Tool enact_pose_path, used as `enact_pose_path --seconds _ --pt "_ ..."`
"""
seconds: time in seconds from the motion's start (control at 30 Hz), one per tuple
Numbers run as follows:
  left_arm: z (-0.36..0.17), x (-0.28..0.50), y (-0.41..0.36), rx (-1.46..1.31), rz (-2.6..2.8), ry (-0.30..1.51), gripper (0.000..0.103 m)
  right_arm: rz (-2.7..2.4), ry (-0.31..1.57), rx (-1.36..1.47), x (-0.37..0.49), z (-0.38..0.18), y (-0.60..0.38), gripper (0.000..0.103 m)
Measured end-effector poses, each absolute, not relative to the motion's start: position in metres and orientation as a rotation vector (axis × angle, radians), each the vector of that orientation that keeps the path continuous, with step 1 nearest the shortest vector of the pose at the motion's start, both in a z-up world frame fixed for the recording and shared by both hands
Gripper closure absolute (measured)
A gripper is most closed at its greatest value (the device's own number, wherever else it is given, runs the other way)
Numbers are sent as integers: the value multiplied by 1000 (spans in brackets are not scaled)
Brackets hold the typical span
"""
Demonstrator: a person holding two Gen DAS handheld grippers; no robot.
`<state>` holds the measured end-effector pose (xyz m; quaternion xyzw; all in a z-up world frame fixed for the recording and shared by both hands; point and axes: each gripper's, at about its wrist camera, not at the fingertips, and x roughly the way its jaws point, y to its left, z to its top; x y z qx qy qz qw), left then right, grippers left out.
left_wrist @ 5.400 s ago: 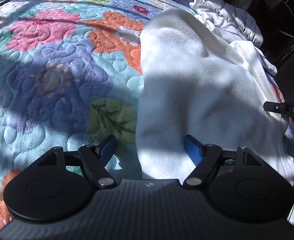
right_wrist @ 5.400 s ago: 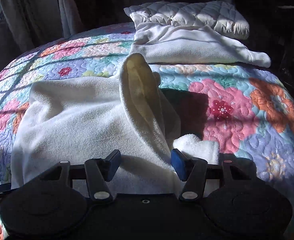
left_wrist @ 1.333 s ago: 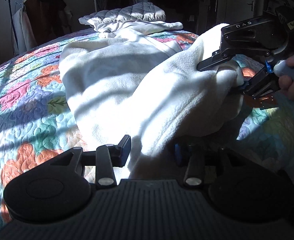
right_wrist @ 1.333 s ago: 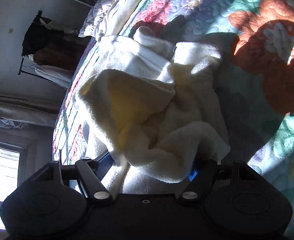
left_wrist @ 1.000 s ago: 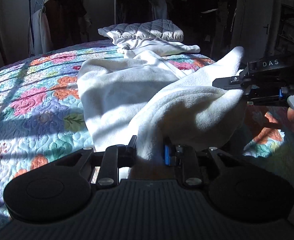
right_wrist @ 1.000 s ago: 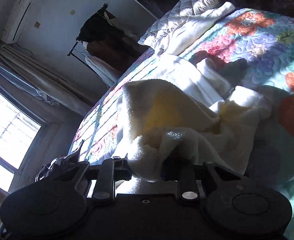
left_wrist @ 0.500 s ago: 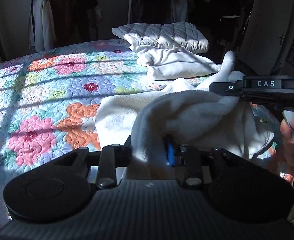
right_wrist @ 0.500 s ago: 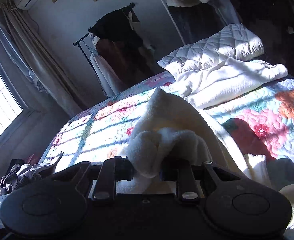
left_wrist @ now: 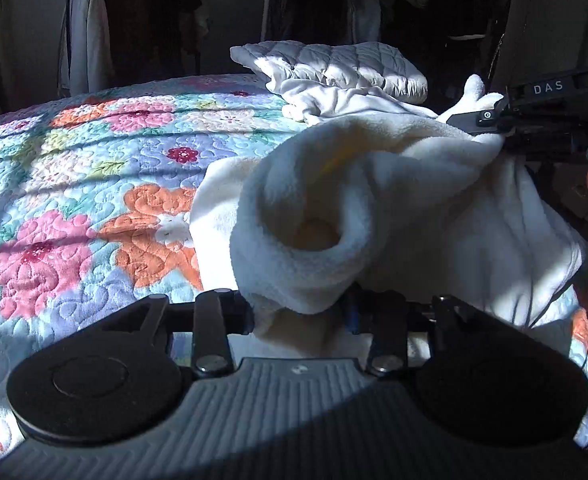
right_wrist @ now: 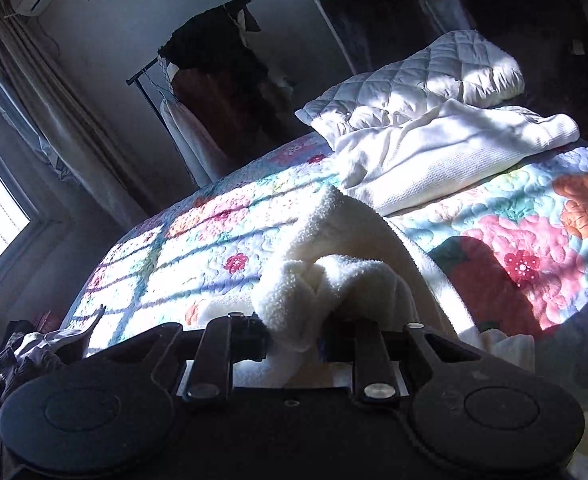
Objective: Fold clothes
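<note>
I find the cream fleece garment [left_wrist: 434,216] lifted off the floral quilt [left_wrist: 93,208], bunched, no crease set; folding remains. My left gripper [left_wrist: 300,314] pinches its near edge at 6 o'clock. My right gripper [right_wrist: 294,344] pinches another edge, seen at 2 o'clock, level with the left.

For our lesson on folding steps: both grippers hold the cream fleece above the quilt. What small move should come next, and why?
Probably draw the left gripper and right gripper apart: the fleece garment sags bunched between them over the floral quilt, so its edge needs tautening first.
</note>
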<state>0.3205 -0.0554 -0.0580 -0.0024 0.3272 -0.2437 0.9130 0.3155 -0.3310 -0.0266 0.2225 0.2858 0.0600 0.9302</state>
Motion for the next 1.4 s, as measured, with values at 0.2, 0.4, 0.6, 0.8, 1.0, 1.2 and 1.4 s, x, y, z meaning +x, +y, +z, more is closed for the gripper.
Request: enact_pose_path --seconds 0.2,0.4,0.6,0.8,1.0,1.2,1.4 --pt "-30 364 -68 -11 -433 653 82 110 552 428 337 -13 -342 76" --pt "-62 404 -82 68 -384 769 81 111 544 339 319 -16 -346 64" --pt "-71 420 -69 -5 -357 801 81 112 535 249 300 -18 -350 47" --pt "-87 448 -36 -227 -309 873 81 114 526 160 281 -21 -353 38" --pt "-88 443 -38 -117 -281 828 81 79 568 7 297 -44 -349 45" --pt "-100 452 -27 -161 -225 880 81 25 610 -117 323 -68 -347 98" --pt "-124 459 -9 -218 -147 934 82 -18 716 117 356 -84 -385 97"
